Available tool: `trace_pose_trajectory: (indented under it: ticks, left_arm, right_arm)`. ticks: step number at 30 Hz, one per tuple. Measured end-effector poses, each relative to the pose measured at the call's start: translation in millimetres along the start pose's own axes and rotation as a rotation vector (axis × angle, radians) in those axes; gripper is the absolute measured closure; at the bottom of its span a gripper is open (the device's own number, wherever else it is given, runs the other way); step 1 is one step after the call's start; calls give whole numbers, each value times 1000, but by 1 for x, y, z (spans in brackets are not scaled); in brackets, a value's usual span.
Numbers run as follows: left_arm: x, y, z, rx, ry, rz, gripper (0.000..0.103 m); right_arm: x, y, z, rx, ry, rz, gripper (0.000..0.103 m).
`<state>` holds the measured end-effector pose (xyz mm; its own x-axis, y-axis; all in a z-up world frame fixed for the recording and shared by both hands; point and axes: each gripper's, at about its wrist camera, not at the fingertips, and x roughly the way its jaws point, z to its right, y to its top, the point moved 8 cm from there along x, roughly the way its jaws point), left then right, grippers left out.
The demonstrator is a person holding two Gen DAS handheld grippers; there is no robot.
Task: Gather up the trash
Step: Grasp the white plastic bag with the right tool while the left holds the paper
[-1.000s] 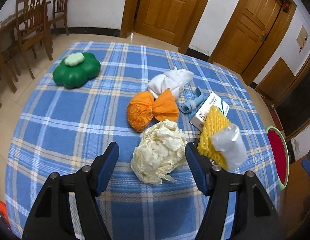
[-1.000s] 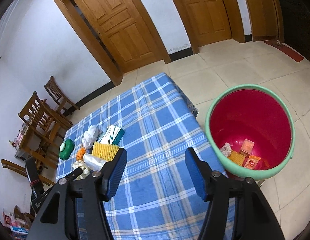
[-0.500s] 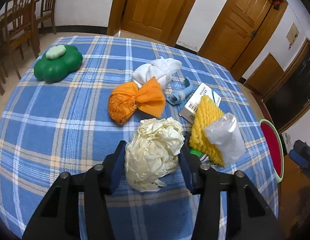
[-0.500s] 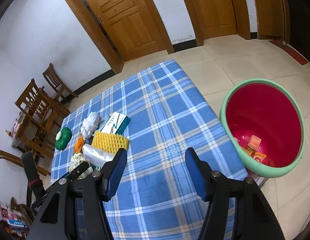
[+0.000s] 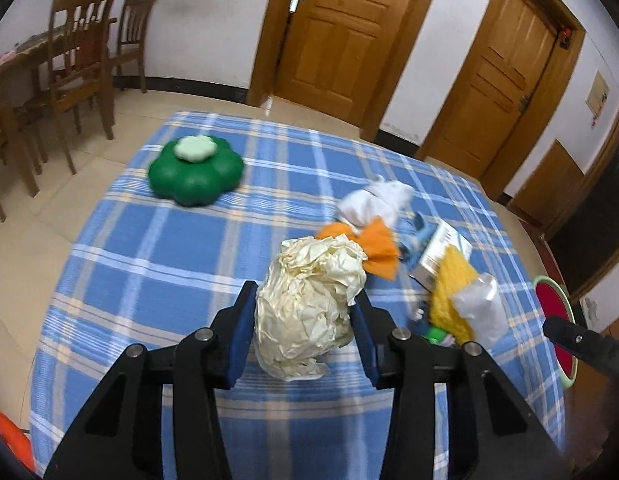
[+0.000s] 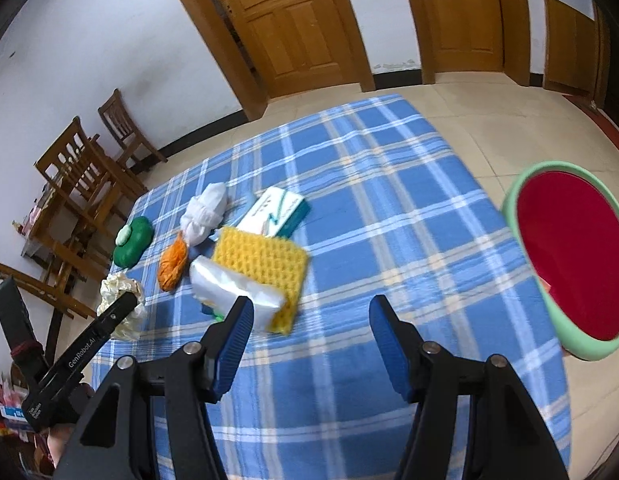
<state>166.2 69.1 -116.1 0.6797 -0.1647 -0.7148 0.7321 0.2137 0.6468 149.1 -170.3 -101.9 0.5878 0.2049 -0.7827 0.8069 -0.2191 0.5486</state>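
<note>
A table covered in a blue plaid cloth [image 5: 157, 264] holds a cluster of trash, and places here are given from the crumpled cream paper ball [image 5: 309, 304]. In the left wrist view the left gripper [image 5: 305, 320] has just closed its blue pads against both sides of that ball, which it holds above the cloth; the right wrist view shows the same ball [image 6: 121, 300] only in part, behind the left gripper's black arm. Just beyond the ball lies an orange wad [image 5: 373, 248], and past that a white knotted bundle [image 5: 373, 200]. To the ball's right sit a yellow foam net [image 5: 449, 292] with a clear plastic bag [image 5: 477, 308] on it, and a small white carton [image 5: 441, 252] behind them. Far to its left rests a green flower-shaped container [image 5: 195, 178]. The right wrist view alone shows the right gripper [image 6: 311, 320] with its fingers apart and nothing between them, above bare cloth beside the foam net [image 6: 265, 264], and it shows far more of the red bin with a green rim [image 6: 565, 260], which stands off the table's edge, well away from the ball
</note>
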Motion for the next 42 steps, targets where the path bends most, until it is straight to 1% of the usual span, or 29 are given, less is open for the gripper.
trace_pose_trajectory:
  ticks: [3,7,10,13,15,20,25,29,34,38,42]
  left_arm:
    - [2,1,-9,-6,-3,2,57]
    - [4,0,-13,-19,-61,-2,57]
    - [6,3,-17,-26,-96,0,57]
    - [10,6,-20,-32,-122,3,57]
    - [13,7,-21,-37,-140,-3,57]
    - [19,4,-20,-32,-174,-29,57]
    - [21,2,-16,-31,-190,-41,57]
    - [19,0,-10,-20,-183,-39,57]
    - [11,-7,-5,-33,-172,-40,57]
    - [1,-12,3,-25,-158,-41,57]
    - [-14,-14,18,-1,-157,-33,57]
  right_arm:
    - [12,0,-12,-29,0,-12,40]
    - [25,1,-25,-54,-13,-13,40]
    - [33,1,-37,-103,-25,-5,40]
    - [42,-2,-45,-142,-31,-17,40]
    - [47,-2,-48,-143,-19,-23,40]
    - [52,-3,-48,-130,-22,-26,44]
    - [44,-8,-42,-122,-22,-12,49]
    - [35,-10,-40,-123,-10,6,53]
    - [16,-12,-40,-124,30,41,54]
    - [-4,-13,-33,-97,63,71,54]
    - [-25,-11,-21,-65,68,110,54]
